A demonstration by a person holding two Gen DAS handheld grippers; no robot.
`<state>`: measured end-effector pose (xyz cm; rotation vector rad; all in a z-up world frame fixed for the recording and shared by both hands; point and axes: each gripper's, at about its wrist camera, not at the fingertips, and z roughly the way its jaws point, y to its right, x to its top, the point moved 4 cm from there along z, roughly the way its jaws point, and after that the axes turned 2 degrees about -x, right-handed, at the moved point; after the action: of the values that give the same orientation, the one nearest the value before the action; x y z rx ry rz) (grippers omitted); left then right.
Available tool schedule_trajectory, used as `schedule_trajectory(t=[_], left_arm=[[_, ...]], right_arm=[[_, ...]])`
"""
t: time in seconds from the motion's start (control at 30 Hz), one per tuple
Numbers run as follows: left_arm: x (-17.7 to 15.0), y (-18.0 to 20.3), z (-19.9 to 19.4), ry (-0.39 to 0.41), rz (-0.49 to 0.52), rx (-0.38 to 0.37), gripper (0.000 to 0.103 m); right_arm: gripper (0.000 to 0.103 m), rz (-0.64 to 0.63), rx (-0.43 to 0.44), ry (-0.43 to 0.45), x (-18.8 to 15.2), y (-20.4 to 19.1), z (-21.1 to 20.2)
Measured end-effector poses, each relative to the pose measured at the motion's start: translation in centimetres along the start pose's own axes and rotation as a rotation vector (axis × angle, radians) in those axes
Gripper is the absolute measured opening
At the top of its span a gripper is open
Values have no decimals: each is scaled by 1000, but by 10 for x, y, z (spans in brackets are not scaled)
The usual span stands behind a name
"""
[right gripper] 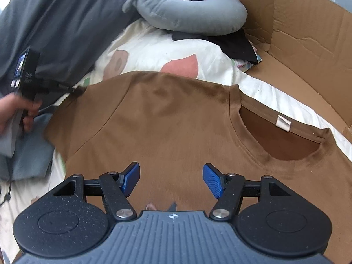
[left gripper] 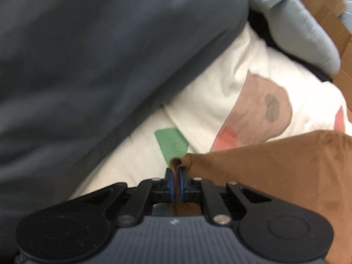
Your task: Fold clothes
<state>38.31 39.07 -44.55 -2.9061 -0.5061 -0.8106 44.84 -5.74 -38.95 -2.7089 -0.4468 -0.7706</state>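
A brown T-shirt (right gripper: 171, 121) lies spread on a white printed bedsheet (right gripper: 158, 50), its neckline and white label (right gripper: 283, 123) toward the right. My left gripper (left gripper: 176, 176) is shut on the edge of the brown T-shirt's (left gripper: 275, 165) sleeve, with cloth pinched between the blue pads. In the right wrist view that left gripper (right gripper: 77, 90) appears at the shirt's far left corner, held by a hand (right gripper: 15, 112). My right gripper (right gripper: 171, 178) hovers open over the shirt's chest, nothing between its blue pads (right gripper: 212, 180).
A dark grey blanket (right gripper: 61, 22) covers the left side. A grey curved pillow (right gripper: 189, 11) and black cloth (right gripper: 233, 44) lie at the back. Cardboard walls (right gripper: 308, 28) enclose the right. Folded pale blue cloth (right gripper: 30, 154) sits at the left.
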Motion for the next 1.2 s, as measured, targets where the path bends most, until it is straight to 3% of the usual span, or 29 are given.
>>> schedule_trajectory(t=[0.03, 0.1, 0.2, 0.4, 0.77, 0.93, 1.1, 1.17, 1.2], left_arm=[[0, -1, 1, -4, -10, 6, 18], [2, -1, -7, 13, -25, 24, 37], [7, 1, -28, 73, -42, -8, 38], [13, 21, -62, 163, 28, -56, 36], [5, 96, -44, 168, 142, -214, 35], [4, 123, -37, 195, 154, -262, 23], [5, 146, -27, 198, 177, -307, 5], [5, 155, -23, 198, 196, -321, 3], [6, 158, -21, 199, 204, -319, 3]], right_arm=[[70, 4, -3, 1, 2, 1, 5], [70, 13, -10, 3, 6, 4, 14], [70, 30, -17, 6, 12, 9, 27], [64, 74, -46, 16, 29, 21, 40], [53, 51, -98, 57, 60, 24, 64], [47, 34, -147, 76, 70, 27, 82], [37, 45, -187, 71, 79, 36, 95], [36, 36, -190, 64, 84, 39, 100], [31, 31, -192, 60, 86, 40, 102]])
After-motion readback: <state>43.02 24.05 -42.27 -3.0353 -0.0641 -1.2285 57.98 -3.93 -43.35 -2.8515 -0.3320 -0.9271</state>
